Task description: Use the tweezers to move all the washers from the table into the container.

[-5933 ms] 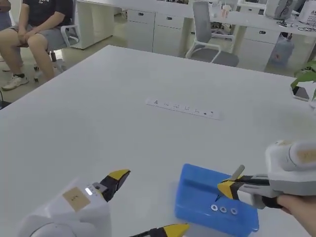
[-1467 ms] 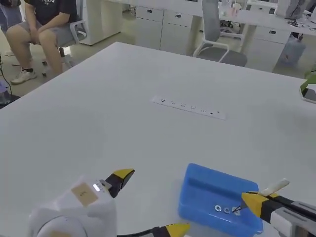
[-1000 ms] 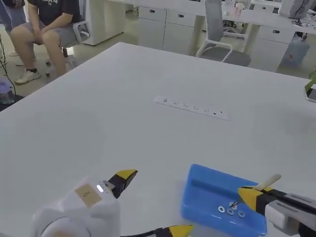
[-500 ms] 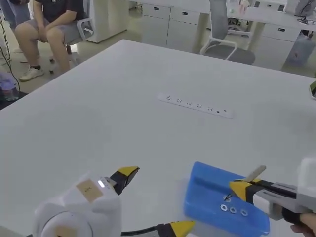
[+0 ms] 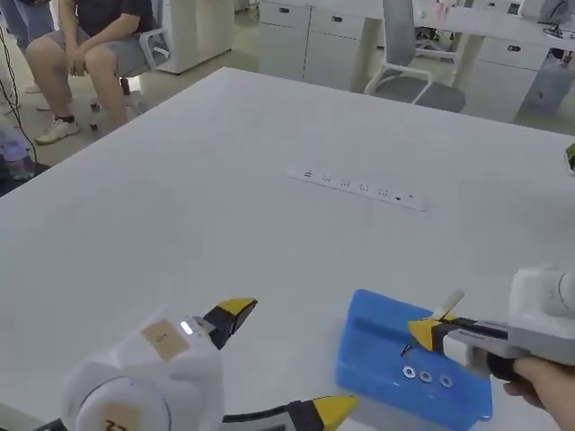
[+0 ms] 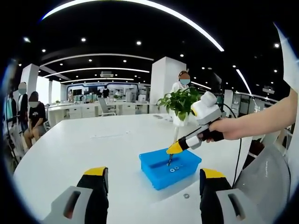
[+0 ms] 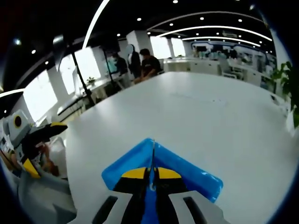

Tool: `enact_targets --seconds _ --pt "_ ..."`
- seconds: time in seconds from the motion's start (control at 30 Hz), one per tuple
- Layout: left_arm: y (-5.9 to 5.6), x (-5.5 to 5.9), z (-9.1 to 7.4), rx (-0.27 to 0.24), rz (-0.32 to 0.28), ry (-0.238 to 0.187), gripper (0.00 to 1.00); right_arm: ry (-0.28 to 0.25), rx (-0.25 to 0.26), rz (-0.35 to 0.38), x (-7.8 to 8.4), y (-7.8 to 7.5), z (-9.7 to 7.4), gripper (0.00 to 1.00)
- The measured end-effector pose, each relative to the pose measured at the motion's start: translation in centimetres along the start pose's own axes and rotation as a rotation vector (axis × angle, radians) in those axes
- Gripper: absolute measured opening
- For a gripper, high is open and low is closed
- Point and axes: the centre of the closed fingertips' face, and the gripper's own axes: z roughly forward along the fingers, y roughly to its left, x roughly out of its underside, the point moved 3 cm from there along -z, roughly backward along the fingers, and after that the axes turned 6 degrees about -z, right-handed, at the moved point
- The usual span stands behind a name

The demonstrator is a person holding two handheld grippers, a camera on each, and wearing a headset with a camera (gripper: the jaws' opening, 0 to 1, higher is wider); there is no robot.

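Note:
A blue container [image 5: 373,325] sits near the table's front edge with three washers [image 5: 428,377] inside. My right gripper [image 5: 422,334] hovers over it, shut on the tweezers [image 5: 446,303], whose tip points down into the box; whether the tip carries a washer is too small to tell. In the right gripper view the tweezers [image 7: 153,156] run out between the closed yellow jaws over the container [image 7: 124,164]. My left gripper [image 5: 286,359] rests open to the container's left. The left gripper view has the container [image 6: 154,171], the right gripper [image 6: 175,148] above it, and one washer [image 6: 186,196] on the table in front.
A flush power strip [image 5: 359,189] lies in the middle of the white table [image 5: 180,197]. A person [image 5: 90,36] sits at the far left, and an office chair [image 5: 422,54] stands beyond the far edge. A potted plant [image 6: 180,100] is at the table's right.
The right gripper has lifted the tweezers' tip off the washers in the container and moved it toward the box's left side. The left gripper has stayed put.

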Motion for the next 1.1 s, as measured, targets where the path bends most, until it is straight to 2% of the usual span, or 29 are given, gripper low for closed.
enact_targets --seconds 0.13,0.53,1.1 --pt "0.0 -0.1 0.0 -0.001 -0.002 -0.003 0.81 0.027 -0.010 -0.016 0.4 0.0 0.9 0.03" --pt "-0.1 -0.1 -0.1 0.000 0.000 -0.001 0.81 0.062 -0.020 -0.024 0.9 0.3 1.7 0.03" --pt "0.1 -0.1 -0.1 -0.003 -0.004 -0.005 0.81 0.085 -0.033 -0.059 1.4 0.7 1.9 0.04"
